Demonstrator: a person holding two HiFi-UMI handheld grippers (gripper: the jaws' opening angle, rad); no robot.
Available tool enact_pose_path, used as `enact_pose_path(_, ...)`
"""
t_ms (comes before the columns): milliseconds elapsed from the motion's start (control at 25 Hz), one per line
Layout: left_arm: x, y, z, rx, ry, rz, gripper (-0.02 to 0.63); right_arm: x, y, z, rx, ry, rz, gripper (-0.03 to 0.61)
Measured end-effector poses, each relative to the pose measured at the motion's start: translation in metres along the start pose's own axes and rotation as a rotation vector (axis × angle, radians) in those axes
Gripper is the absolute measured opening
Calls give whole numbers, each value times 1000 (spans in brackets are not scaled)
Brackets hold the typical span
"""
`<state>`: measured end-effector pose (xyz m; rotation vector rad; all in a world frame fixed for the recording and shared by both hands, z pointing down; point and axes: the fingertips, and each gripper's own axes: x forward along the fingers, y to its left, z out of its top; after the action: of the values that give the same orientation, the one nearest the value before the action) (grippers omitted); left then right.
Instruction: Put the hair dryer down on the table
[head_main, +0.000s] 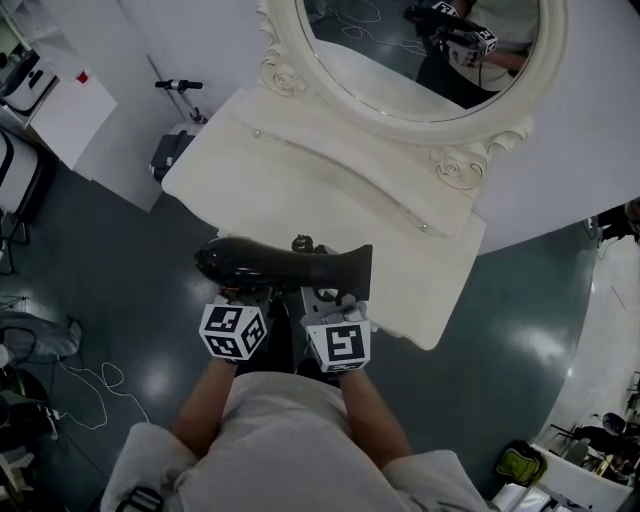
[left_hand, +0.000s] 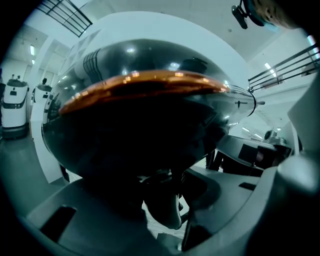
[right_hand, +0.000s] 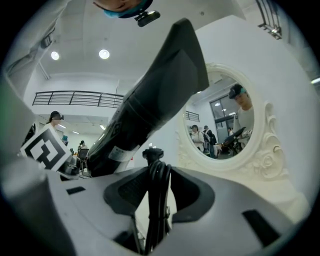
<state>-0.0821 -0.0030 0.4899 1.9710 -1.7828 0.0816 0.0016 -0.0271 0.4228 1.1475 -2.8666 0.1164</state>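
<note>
Left gripper (left_hand: 162, 200) clamped the glossy black hair dryer (head_main: 285, 264), seemingly by its handle. Right gripper (right_hand: 155, 210) pinched its bundled black cord (right_hand: 152, 165). Lowering both level onto the white table (head_main: 330, 180) seemed wise.

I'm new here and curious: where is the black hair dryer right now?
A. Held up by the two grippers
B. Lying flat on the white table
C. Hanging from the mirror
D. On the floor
A: the hair dryer is carried at the near edge of the table, not resting on it. The left gripper holds its body and the right gripper clamps its cord.
</note>
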Motion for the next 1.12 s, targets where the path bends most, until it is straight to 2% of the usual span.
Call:
enact_pose_path(200, 16, 17, -3, 19, 24, 17, 183, 25, -7, -15, 39, 23, 8, 142)
enact_pose_path(400, 28, 41, -3, 2, 51, 46, 183, 50, -3, -26, 53, 44, 32, 142)
enact_pose_path(560, 39, 55, 4, 2, 55, 57, 183, 71, -3, -26, 52, 51, 43, 143)
enact_pose_path(800, 57, 73, 3, -37, 89, 63, 183, 96, -4, -32, 47, 92, 53, 143)
enact_pose_path(1120, 87, 86, 1, -30, 129, 53, 183, 123, -14, -45, 36, 130, 45, 143)
